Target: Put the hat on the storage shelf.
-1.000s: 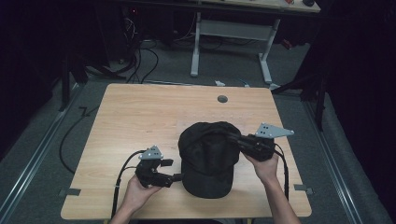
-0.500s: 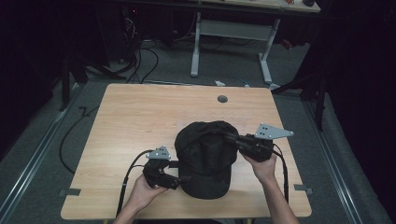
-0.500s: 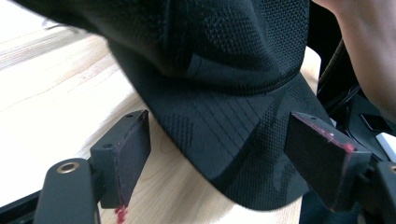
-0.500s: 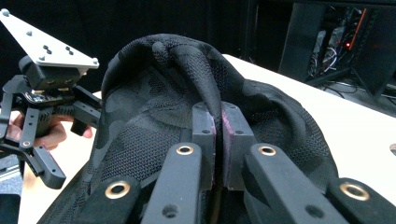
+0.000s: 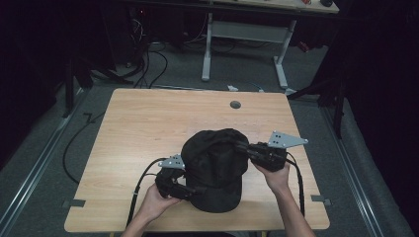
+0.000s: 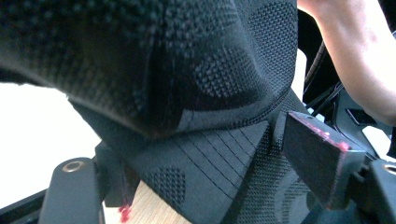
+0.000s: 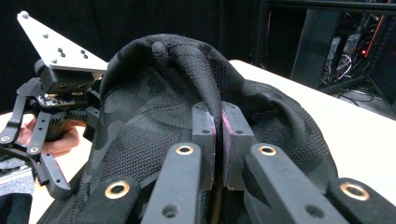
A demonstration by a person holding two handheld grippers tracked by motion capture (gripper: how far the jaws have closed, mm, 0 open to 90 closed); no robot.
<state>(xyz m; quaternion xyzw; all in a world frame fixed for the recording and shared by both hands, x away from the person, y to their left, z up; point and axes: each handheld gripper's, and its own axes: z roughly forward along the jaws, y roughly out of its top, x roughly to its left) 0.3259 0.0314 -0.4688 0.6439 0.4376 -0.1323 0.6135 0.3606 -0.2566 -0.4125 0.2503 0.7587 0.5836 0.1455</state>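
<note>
On the pale wood table point(image 5: 148, 128), right gripper point(image 7: 217, 140) fingers pinch a knit-mesh black cap point(image 5: 215, 163); left gripper point(image 6: 201, 186) fingers spread.

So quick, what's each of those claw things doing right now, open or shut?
Left gripper: open, jaws spread either side of the black cap's brim.
Right gripper: shut, pinching a fold of the cap's crown.

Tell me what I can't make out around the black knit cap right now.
- Left gripper tips, high view: hidden under the black knit cap; open in its own view.
- Cap's underside: against the wooden table.
- Right gripper pinches a fold; how much fabric is unclear.
</note>
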